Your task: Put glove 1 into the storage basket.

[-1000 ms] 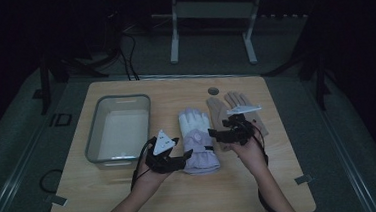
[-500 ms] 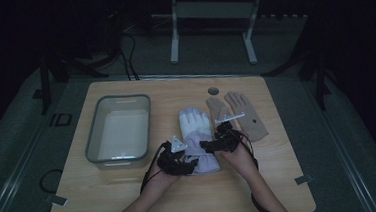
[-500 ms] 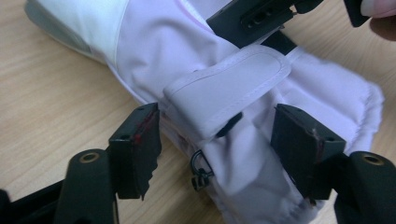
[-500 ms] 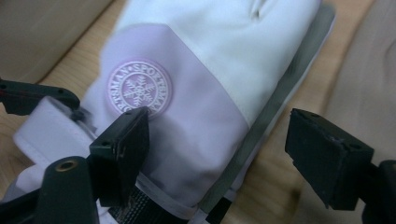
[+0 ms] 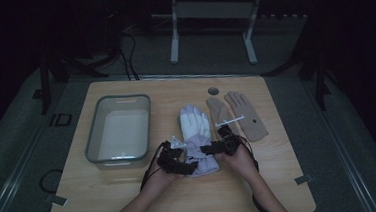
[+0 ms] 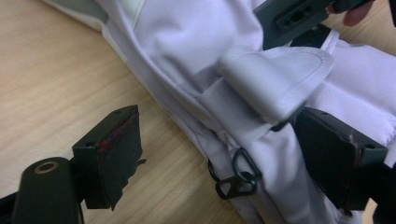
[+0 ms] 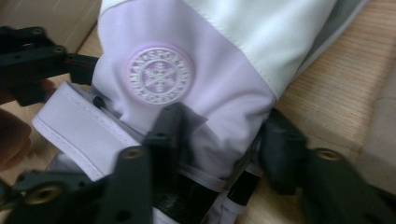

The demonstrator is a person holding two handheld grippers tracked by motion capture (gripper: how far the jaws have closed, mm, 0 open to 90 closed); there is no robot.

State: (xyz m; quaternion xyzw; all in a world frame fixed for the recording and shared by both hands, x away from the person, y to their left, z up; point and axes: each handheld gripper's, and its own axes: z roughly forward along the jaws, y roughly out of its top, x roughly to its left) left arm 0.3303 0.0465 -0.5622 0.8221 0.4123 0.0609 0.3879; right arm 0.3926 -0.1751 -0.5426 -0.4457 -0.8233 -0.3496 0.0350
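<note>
A white and lavender ski glove (image 5: pixel 195 128) lies palm down mid-table, cuff toward me. My left gripper (image 5: pixel 180 161) is at the cuff's left edge; its jaws (image 6: pixel 226 135) stand open on either side of the cuff hem and a lavender strap tab (image 6: pixel 275 79). A small black clip (image 6: pixel 236 175) hangs from the hem. My right gripper (image 5: pixel 219 146) comes in from the cuff's right. Its jaws (image 7: pixel 223 128) pinch the wrist fabric just under the round embroidered logo (image 7: pixel 159 74). The two grippers are nearly touching.
A clear plastic bin (image 5: pixel 122 97) stands left of the glove, close to my left hand. A pair of tan gloves (image 5: pixel 239 112) lies flat to the right. A round hole (image 5: pixel 213 90) is in the wooden table (image 5: pixel 281 179) at the back.
Both grippers have come down and toward each other onto the cuff of the white glove. The right one has closed on the wrist fabric.
</note>
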